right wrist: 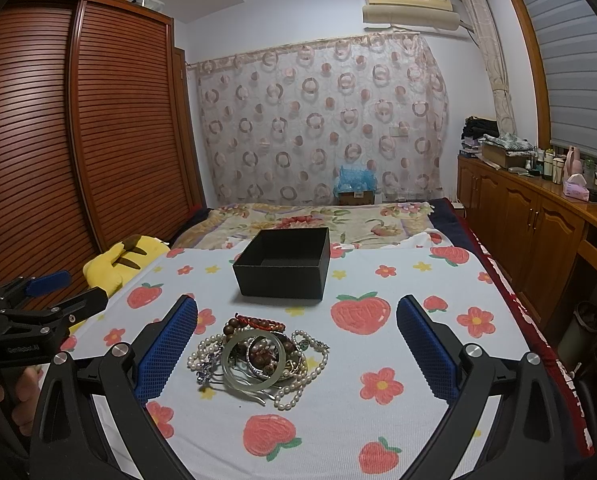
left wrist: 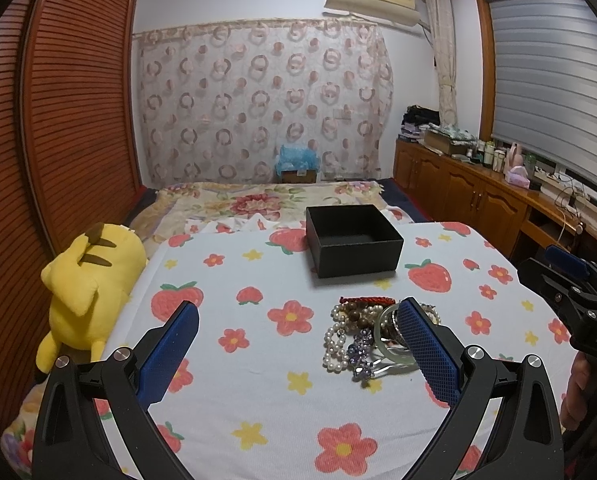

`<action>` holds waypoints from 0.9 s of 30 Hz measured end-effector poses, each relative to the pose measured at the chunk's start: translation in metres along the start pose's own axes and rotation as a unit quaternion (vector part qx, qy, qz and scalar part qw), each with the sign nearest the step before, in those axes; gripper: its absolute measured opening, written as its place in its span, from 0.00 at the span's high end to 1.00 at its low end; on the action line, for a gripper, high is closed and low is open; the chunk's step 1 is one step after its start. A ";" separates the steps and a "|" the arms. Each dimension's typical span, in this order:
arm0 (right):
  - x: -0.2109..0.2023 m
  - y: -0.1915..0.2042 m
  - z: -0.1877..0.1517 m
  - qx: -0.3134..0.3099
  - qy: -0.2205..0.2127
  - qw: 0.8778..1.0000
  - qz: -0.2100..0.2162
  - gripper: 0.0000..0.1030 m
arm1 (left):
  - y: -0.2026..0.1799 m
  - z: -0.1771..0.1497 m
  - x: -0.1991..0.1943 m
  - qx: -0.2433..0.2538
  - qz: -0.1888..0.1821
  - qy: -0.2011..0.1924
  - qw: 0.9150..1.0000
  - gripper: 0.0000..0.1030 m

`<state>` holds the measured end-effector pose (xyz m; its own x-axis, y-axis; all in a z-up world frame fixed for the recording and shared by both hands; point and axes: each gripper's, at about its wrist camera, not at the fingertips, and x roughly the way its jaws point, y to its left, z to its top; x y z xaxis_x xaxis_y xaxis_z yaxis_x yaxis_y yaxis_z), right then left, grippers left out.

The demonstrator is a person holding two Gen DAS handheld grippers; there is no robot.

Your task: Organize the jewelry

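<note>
Starting at my far left, a yellow plush toy (left wrist: 86,292) lies along the edge of the bed, off the strawberry-print cloth (left wrist: 234,400) and out of my way. My left gripper (left wrist: 298,344) hangs over the cloth with its jaws spread wide and nothing between them; its right blue pad sits in front of the jewelry pile (left wrist: 372,336) in this view, though I cannot tell whether it touches anything.

The pile is the job — a tangle of pearl strands (right wrist: 294,392), a pale green bangle (right wrist: 254,360), brown wooden beads (right wrist: 234,326) and a red cord bracelet (right wrist: 258,321), all heaped together near the middle of the cloth. Just beyond it stands the black box (right wrist: 284,264), open-topped and, as far as I can see into it, with nothing inside.

Further right, my right gripper (right wrist: 297,344) is also fully open and holding nothing, with the pile lying just inside its left pad.

I judge this to be the very start: nothing sorted yet, first pick still to be made. The next move calls for singling out one piece — the bangle on top looks the easiest — closing on its rim without snagging the pearl strands beneath, then carrying it forward into the box.
</note>
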<state>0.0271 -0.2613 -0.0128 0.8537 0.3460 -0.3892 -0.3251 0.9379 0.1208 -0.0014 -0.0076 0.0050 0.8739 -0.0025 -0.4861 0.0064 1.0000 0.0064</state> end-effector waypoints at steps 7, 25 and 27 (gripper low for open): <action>0.000 0.000 -0.001 0.000 -0.001 1.000 0.000 0.02 | -0.002 0.001 0.000 -0.001 0.000 -0.001 1.000 0.06; 0.000 0.007 0.004 0.000 0.002 1.000 0.003 0.02 | -0.001 -0.006 0.002 -0.004 -0.011 0.001 1.000 0.06; 0.001 0.011 0.004 -0.002 0.005 1.000 0.005 0.02 | 0.001 -0.009 0.007 -0.004 -0.014 0.007 1.000 0.06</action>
<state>0.0257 -0.2503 -0.0085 0.8464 0.3554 -0.3967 -0.3358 0.9342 0.1206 0.0005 -0.0066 -0.0059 0.8664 -0.0297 -0.4985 0.0257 0.9996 -0.0148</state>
